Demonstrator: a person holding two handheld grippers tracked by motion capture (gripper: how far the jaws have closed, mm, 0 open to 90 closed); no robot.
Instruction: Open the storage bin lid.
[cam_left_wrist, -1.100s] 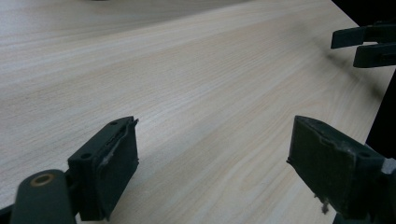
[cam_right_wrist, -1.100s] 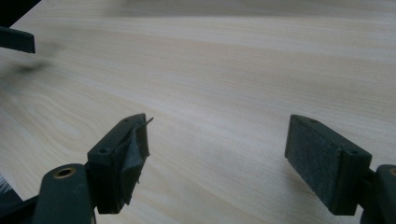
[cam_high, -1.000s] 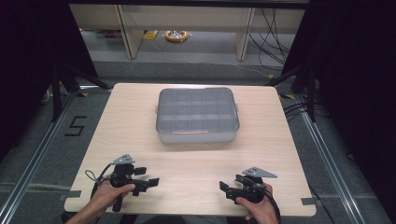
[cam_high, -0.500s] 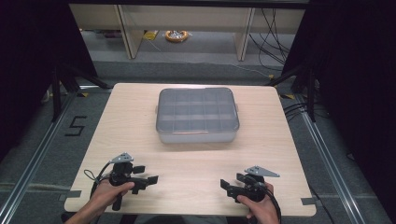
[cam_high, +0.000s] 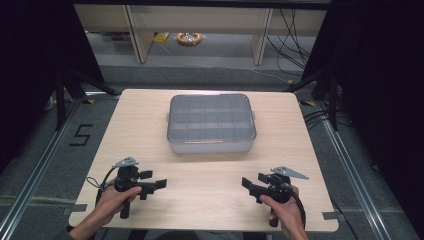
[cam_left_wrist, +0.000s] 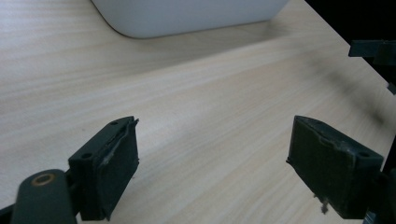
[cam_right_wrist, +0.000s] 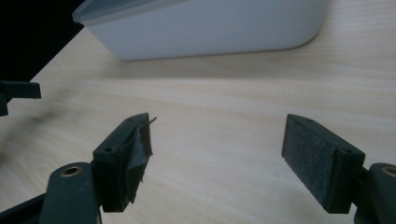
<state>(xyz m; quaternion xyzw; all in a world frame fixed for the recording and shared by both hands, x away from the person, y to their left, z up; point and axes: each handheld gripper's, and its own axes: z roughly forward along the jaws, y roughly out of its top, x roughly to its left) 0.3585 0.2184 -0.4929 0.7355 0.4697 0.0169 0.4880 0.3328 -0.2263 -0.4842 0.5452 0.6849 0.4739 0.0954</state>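
Observation:
A grey translucent plastic box (cam_high: 212, 122) with a closed lid and a grid of compartments sits in the middle of the light wooden table (cam_high: 135, 132). My left gripper (cam_high: 156, 184) rests low over the table's near left, held by a hand, its jaws wide open and pointing right with nothing between them. My right gripper (cam_high: 248, 183) is at the near right, also open and empty, jaws pointing left. In the left gripper view (cam_left_wrist: 212, 168) the box's pale wall (cam_left_wrist: 187, 16) lies ahead. The right gripper view (cam_right_wrist: 217, 161) shows the box wall (cam_right_wrist: 210, 30) beyond bare wood.
The table stands on a grey floor with a taped "5" (cam_high: 80, 135) at left. Black stands (cam_high: 75, 85) and cables (cam_high: 320, 115) flank the table. A yellow coil (cam_high: 189, 38) lies under the far shelving. Bare wood stretches between the grippers and the box.
Both hands and grippers stay at the table's near edge with only slight shifts. The box has not moved.

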